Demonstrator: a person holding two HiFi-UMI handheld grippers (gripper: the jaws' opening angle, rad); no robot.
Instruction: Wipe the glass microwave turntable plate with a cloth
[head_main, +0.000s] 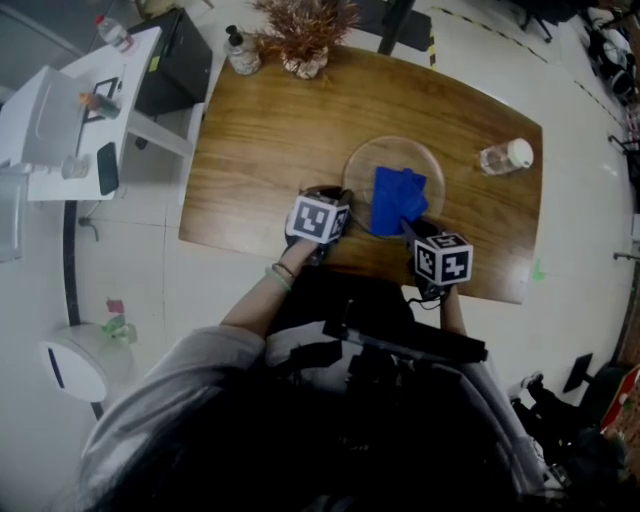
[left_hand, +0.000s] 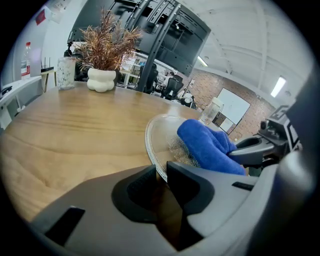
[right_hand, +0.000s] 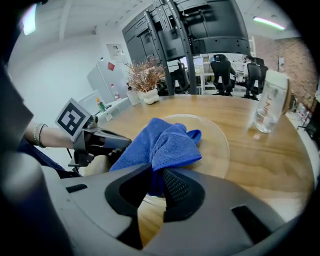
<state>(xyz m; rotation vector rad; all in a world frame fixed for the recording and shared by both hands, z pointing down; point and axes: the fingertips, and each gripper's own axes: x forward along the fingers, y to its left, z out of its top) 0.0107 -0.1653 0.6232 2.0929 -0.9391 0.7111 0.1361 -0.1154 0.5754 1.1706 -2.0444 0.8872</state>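
The round glass turntable plate lies on the wooden table, near its front edge. A folded blue cloth rests on the plate's right half. My left gripper is at the plate's near-left rim; in the left gripper view its jaws are shut on the plate edge. My right gripper is at the cloth's near end. The right gripper view shows it shut on the blue cloth, which bunches up over the plate.
A clear water bottle stands on the table right of the plate. A dried plant in a white pot and a small jar are at the far edge. A white side table stands to the left.
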